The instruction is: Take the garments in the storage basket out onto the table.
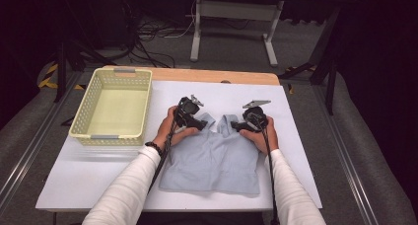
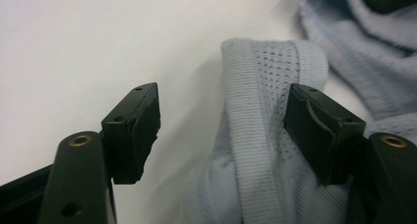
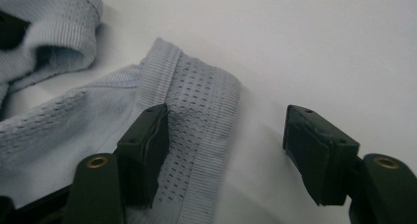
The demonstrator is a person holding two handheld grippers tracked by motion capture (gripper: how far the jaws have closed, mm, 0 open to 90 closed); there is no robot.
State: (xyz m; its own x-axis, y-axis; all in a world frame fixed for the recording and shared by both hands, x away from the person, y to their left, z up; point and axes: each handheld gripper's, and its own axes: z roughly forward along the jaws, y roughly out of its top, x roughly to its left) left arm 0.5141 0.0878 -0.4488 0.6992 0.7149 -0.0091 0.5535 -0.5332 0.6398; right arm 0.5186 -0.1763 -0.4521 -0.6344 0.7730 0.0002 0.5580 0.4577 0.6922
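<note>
Nearest the person: two white-sleeved forearms come in from the bottom edge of the high view, w/ a dark band on the left wrist. The light blue sleeveless top (image 1: 212,158) lies flat on the white sheet (image 1: 88,170) covering the table, hem toward the person, shoulder straps pointing away.

Left claw (image 1: 199,124) sits at the top's left strap (image 2: 260,121). In the left gripper view its jaws stand wide apart; the ribbed, mesh strap lies between them, close against the right pad (image 2: 314,130), left pad clear over bare sheet. Not pinched, nothing held.

Right claw (image 1: 236,127) sits at the right strap (image 3: 196,126). In the right gripper view the jaws are also wide apart; the left pad (image 3: 147,150) rests on the strap's mesh, the other pad hangs apart over bare sheet. No grip here either.

Further out, left of the top and well apart from it: pale yellow plastic basket (image 1: 84,111), on the sheet's far left corner. Past the sheet, a strip of wood table edge (image 1: 217,76); beyond that, dark floor w/ cables & white table legs (image 1: 197,37).
</note>
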